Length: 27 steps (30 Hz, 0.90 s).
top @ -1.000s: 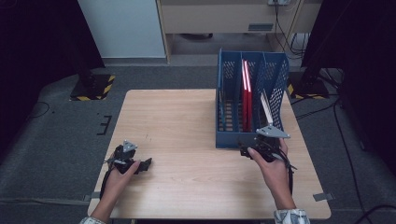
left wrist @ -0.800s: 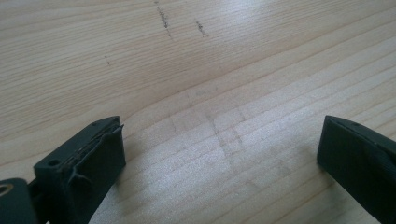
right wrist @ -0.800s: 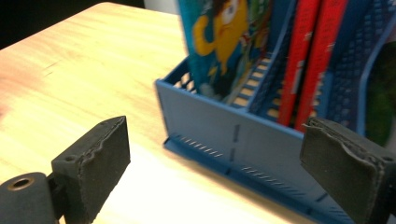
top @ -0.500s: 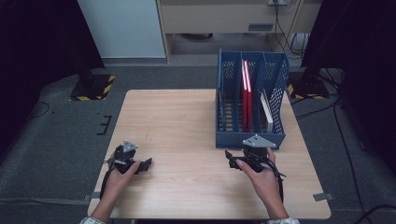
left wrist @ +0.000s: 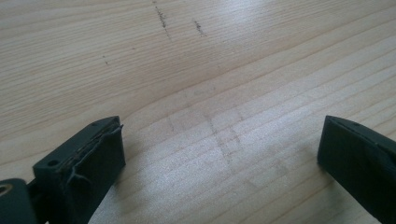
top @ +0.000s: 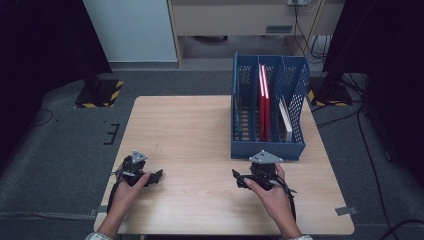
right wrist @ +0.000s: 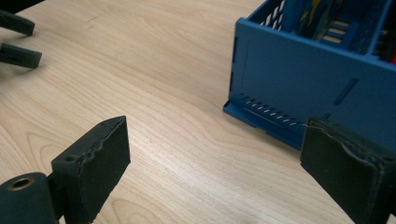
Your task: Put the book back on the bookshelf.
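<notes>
Near the front edge of the tabletop (top: pixel 200 125) I've got both tools resting low w/ jaws wide and nothing in them: left tool (top: pixel 156 176) at the left corner, right tool (top: pixel 237 179) just short of the blue file rack (top: pixel 267 147). Rack stands at the right rear, long axis running away from me, red folders (top: pixel 264 102) upright in a middle slot, white one (top: pixel 286 120) leaning in the right slot. Right tool's clearly nearer, so I'd reach fwd & slightly right w/ it.

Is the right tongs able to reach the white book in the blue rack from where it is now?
Probably yes. The right tongs are open and empty just before the blue rack, and the white book stands in its right compartment, open from above.
</notes>
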Each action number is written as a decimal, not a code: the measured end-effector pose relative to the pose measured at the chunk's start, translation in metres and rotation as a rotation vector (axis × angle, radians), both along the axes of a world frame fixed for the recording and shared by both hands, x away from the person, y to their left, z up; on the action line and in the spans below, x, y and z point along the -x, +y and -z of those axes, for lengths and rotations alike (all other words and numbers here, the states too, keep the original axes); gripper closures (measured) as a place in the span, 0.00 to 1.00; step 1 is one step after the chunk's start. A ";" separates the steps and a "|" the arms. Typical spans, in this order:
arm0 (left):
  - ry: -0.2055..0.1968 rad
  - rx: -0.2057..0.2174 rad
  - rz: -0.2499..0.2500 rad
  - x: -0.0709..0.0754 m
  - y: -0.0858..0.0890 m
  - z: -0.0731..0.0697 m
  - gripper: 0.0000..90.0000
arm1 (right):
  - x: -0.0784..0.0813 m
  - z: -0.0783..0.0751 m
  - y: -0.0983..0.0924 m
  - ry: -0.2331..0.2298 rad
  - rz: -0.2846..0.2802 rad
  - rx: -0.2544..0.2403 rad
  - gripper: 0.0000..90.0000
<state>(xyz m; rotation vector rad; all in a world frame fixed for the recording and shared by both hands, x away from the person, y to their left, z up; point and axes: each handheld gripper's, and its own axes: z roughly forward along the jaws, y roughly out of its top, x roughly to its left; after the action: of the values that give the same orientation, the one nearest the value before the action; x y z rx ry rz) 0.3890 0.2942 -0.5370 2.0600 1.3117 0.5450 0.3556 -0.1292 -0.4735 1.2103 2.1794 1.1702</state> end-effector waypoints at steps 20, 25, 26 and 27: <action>0.000 0.000 0.001 0.000 0.000 0.000 0.00 | 0.001 0.022 0.029 0.049 -0.078 0.045 0.10; 0.000 0.000 0.002 0.000 0.000 0.000 0.00 | 0.002 0.027 0.036 0.063 -0.099 0.054 0.10; 0.001 0.000 0.002 0.000 0.000 0.000 0.00 | 0.002 0.029 0.038 0.064 -0.103 0.056 0.10; 0.001 0.000 0.002 0.000 0.000 0.000 0.00 | 0.002 0.030 0.039 0.066 -0.104 0.056 0.10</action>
<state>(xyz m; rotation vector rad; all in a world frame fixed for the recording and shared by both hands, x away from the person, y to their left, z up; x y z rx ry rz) 0.3891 0.2940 -0.5370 2.0615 1.3101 0.5438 0.3534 -0.0902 -0.5033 1.1399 2.3332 1.1159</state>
